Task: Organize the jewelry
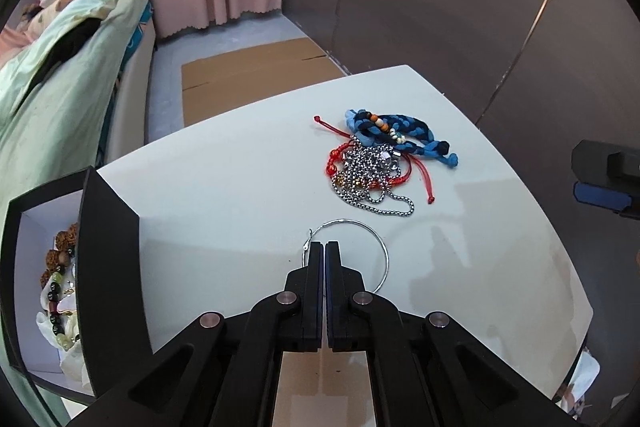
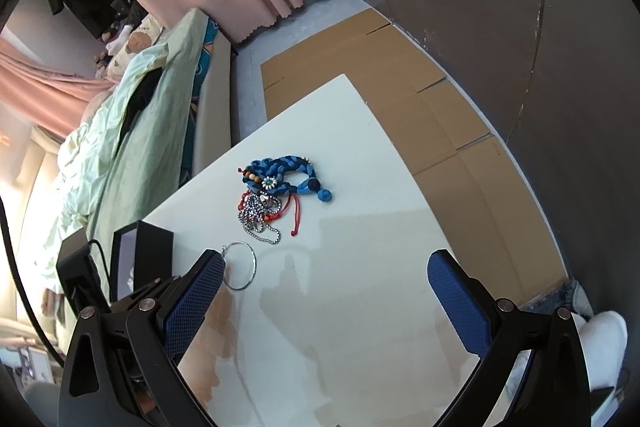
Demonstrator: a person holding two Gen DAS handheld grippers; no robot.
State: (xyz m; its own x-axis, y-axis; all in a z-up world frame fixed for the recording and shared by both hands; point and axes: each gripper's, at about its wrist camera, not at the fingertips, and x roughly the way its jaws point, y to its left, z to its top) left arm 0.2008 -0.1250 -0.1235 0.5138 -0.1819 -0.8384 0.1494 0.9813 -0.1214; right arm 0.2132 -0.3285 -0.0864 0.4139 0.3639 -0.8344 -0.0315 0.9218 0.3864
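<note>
A pale green quilt [image 2: 120,147] lies heaped on the bed beside a white, glossy table [image 1: 240,179], and flattened brown cardboard [image 2: 400,99] covers the floor past the table's far edge. At the table's left edge stands a black box with a white lining [image 1: 108,227], open, with brown and green bead bracelets [image 1: 60,267] piled inside. Towards the far side of the tabletop lies a tangled heap: a blue braided fabric bracelet [image 1: 400,135] on the far side, a silver ball chain [image 1: 368,179] and a red knotted cord [image 1: 344,155] wound through each other just in front of it. Near that heap, closer in, a thin silver hoop [image 1: 380,239] rests flat on the table. The left gripper [image 1: 324,247] has its fingers pressed together over the hoop's near-left part; whether the wire is pinched between them I cannot tell. The right gripper [image 2: 326,267] hangs above the table with its blue-padded fingers [image 2: 456,299] spread wide, holding nothing.
</note>
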